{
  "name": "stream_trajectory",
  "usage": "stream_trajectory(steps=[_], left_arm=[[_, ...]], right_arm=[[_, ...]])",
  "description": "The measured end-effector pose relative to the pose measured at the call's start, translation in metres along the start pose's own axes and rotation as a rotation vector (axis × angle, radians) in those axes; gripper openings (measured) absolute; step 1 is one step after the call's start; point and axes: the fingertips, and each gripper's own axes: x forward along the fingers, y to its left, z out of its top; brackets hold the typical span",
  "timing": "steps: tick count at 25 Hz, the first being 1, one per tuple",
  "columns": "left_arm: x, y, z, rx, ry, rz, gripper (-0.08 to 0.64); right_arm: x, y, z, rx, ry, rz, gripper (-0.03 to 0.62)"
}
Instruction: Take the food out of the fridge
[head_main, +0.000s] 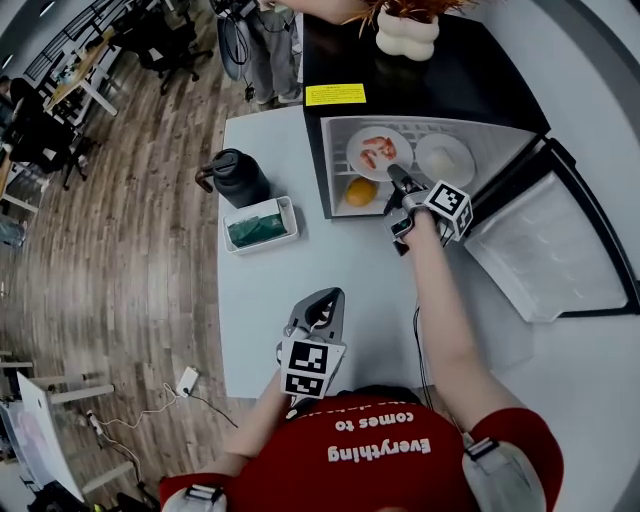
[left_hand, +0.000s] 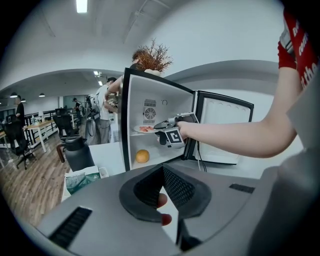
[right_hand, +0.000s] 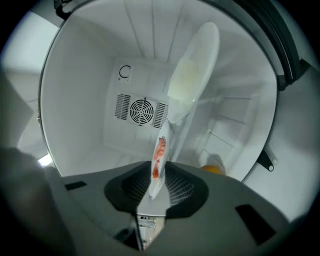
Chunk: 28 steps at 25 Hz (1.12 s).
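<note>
The small fridge (head_main: 325, 160) stands open on the white table. On its shelf a white plate of shrimp (head_main: 378, 152) lies beside a second white plate (head_main: 444, 158) holding something pale. Below them sits an orange (head_main: 360, 192). My right gripper (head_main: 398, 178) reaches into the fridge, rolled on its side. In the right gripper view the shrimp plate's rim (right_hand: 159, 160) stands between the parted jaws (right_hand: 159, 176), and the pads do not press on it. My left gripper (head_main: 330, 297) hovers over the table near my body, shut and empty.
The fridge door (head_main: 545, 250) hangs open to the right. A black jug (head_main: 237, 178) and a white container of greens (head_main: 260, 225) stand on the table left of the fridge. A white vase (head_main: 406, 35) tops the fridge. A person (head_main: 270, 50) stands behind the table.
</note>
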Motion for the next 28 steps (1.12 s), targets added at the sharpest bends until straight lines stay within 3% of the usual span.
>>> stream_trajectory(steps=[1,7,19,28], left_arm=[[0.002,0.002,0.001,-0.002,-0.002,0.004,0.0],[0.002,0.005,0.007,-0.034,-0.02,0.01,0.0],[-0.024,-0.002,0.005,-0.031,-0.044,0.031,0.0],[-0.042,-0.016,0.009,-0.008,-0.082,0.025,0.0]], right_arm=[[0.001,-0.002,0.001,0.021,-0.01,0.007,0.061],[-0.001,-0.008,-0.001,0.159,-0.015,0.107,0.025],[-0.067,0.031,-0.022,0.128,0.033,0.249,0.025],[-0.12,0.034,-0.052,0.059,0.09,0.266,0.025]])
